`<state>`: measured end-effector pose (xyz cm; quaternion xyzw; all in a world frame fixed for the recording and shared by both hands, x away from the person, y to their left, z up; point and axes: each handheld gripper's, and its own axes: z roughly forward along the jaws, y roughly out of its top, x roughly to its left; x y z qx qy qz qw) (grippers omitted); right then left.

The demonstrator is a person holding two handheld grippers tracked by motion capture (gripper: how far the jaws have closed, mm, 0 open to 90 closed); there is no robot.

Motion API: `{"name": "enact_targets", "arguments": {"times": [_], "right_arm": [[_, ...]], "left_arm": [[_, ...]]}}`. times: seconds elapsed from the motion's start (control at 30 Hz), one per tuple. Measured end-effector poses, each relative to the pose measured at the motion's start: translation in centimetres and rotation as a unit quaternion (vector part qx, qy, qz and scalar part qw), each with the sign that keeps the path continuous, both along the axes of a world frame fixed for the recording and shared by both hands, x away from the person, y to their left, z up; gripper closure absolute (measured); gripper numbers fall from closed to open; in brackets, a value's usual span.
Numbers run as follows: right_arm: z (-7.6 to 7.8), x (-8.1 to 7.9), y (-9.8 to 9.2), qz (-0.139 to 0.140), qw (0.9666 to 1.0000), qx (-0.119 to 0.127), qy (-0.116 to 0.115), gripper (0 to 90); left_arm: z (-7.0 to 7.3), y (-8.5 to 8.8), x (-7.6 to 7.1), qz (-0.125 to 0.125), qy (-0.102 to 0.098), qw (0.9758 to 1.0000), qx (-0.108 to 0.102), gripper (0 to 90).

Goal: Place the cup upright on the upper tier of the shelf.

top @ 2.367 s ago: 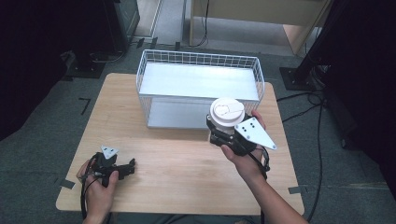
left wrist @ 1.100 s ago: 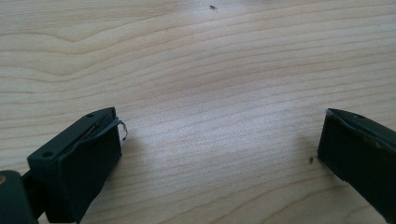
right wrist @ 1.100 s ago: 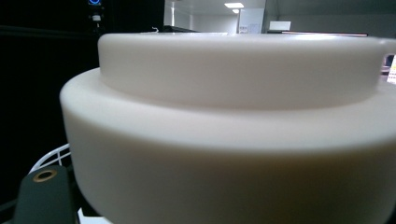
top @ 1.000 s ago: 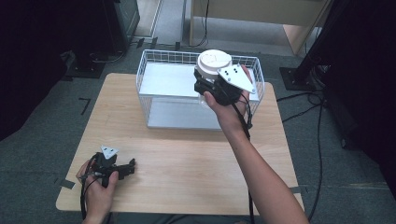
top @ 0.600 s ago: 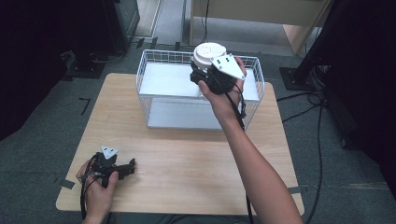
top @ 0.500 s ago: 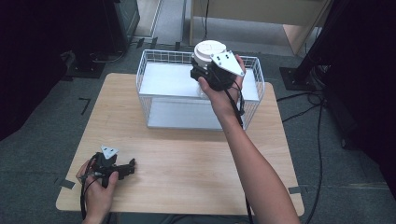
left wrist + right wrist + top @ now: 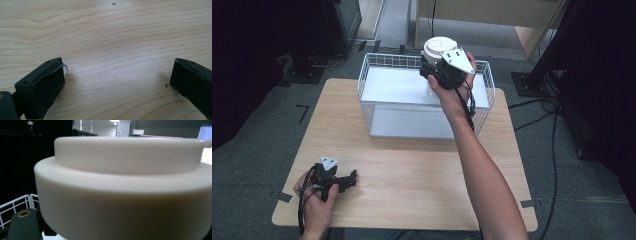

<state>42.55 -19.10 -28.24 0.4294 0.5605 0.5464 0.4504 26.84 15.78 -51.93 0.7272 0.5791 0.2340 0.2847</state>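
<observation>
Matt cream plastic lid (image 7: 125,185); white wire basket (image 7: 377,95); smooth pale wood table (image 7: 412,175)

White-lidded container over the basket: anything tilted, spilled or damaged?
Nothing stands out. The white-lidded container sits upright in the right gripper above the wire basket; its lid looks seated and no spill shows on the table.

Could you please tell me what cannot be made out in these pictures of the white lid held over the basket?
- High view: the right claw tips and their grip are hidden under the lid.
- High view: what hangs below the lid is blocked by the hand.
- Right gripper view: the lid is too close and blurred; the basket is cut by the edge.
- Left gripper view: the left claw jaws are cut off below.
</observation>
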Motion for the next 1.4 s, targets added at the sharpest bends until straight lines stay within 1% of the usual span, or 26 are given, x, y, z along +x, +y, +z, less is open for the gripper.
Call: {"name": "enact_targets", "arguments": {"times": [0.03,0.1,0.23,0.27,0.37,0.4,0.5,0.53,0.57,0.6,0.63,0.67,0.73,0.77,0.83,0.87,0.9,1.03,1.1,1.13,1.23,1.3,1.37,1.4], "right_arm": [[-0.1,0.2,0.0,-0.004,1.0,-0.005,-0.006,15.5],[-0.1,0.4,0.0,-0.007,0.9999,-0.004,-0.008,15.5],[-0.4,1.3,-0.2,-0.012,0.9997,0.019,-0.007,15.4],[-0.5,1.5,-0.4,-0.016,0.9994,0.029,-0.004,15.3],[-0.5,1.6,-0.4,-0.015,0.9995,0.027,-0.004,15.2],[-0.5,1.5,-0.5,-0.011,0.9997,0.022,-0.002,15.2],[-0.5,1.4,-0.6,-0.005,0.9998,0.018,0.001,14.8],[-0.5,1.4,-0.7,0.001,0.9998,0.017,0.005,13.9],[-0.5,1.3,-0.7,0.005,0.9998,0.014,0.01,11.2],[-0.6,1.3,-0.8,0.012,0.9997,0.013,0.016,4.3],[-0.7,1.3,-0.8,0.024,0.9994,0.012,0.023,0.0],[-0.8,1.2,-0.9,0.033,0.999,0.012,0.026,0.0],[-1.0,1.0,-1.0,0.032,0.999,0.011,0.028,0.0],[-1.3,0.7,-1.2,0.036,0.9987,0.017,0.033,0.0],[-1.4,0.6,-1.3,0.034,0.9986,0.019,0.034,0.0],[-1.5,0.4,-1.4,0.033,0.9985,0.024,0.037,0.0],[-1.7,0.3,-1.5,0.037,0.9983,0.027,0.037,0.0],[-2.3,-0.5,-2.0,0.04,0.9985,0.02,0.033,0.0],[-2.5,-1.0,-2.4,0.043,0.9984,0.021,0.03,0.0],[-2.8,-1.6,-2.6,0.045,0.9982,0.025,0.03,0.0],[-3.0,-2.1,-2.9,0.051,0.9981,0.023,0.028,0.0],[-3.4,-3.1,-3.2,0.056,0.998,0.016,0.025,0.0],[-3.5,-3.4,-3.3,0.058,0.998,0.013,0.024,0.0],[-3.6,-4.0,-3.5,0.062,0.9978,0.012,0.022,0.0]], "left_arm": [[0.0,0.0,0.0,0.0,0.0,1.0,0.0,0.0],[0.0,0.0,0.0,0.0,0.0,1.0,0.0,0.0],[0.0,0.0,0.0,0.0,0.0,1.0,0.0,0.0],[0.0,0.0,0.0,0.0,0.0,1.0,0.0,0.0],[0.0,0.0,0.0,0.0,0.0,1.0,0.0,0.0],[0.0,0.0,0.0,0.0,0.0,1.0,0.0,0.0],[0.0,0.0,0.0,0.0,0.0,1.0,0.0,0.0],[0.0,0.0,0.0,0.0,0.0,1.0,0.0,0.0],[0.0,0.0,0.0,0.0,0.0,1.0,0.0,0.0],[0.0,0.0,0.0,0.0,0.0,1.0,0.0,0.0],[0.0,0.0,0.0,0.0,0.0,1.0,0.0,0.0],[0.0,0.0,0.0,0.0,0.0,1.0,0.0,0.0],[0.0,0.0,0.0,0.0,0.0,1.0,0.0,0.0],[0.0,0.0,0.0,0.0,0.0,1.0,0.0,0.0],[0.0,0.0,0.0,0.0,0.0,1.0,0.0,0.0],[0.0,0.0,0.0,0.0,0.0,1.0,0.001,0.0],[0.0,0.0,0.0,0.0,0.0,1.0,0.0,0.0],[0.0,0.0,0.0,0.0,0.0,1.0,-0.001,0.0],[0.0,0.0,0.0,0.0,0.001,1.0,0.0,0.0],[0.0,0.0,0.0,0.0,0.001,1.0,0.0,0.0],[0.0,0.0,0.0,0.0,0.001,1.0,0.0,0.0],[0.0,0.0,0.0,-0.001,0.001,1.0,0.001,0.0],[0.0,0.0,0.0,0.0,0.0,1.0,0.001,0.0],[0.0,0.0,0.0,0.0,0.0,1.0,0.001,0.0]]}}
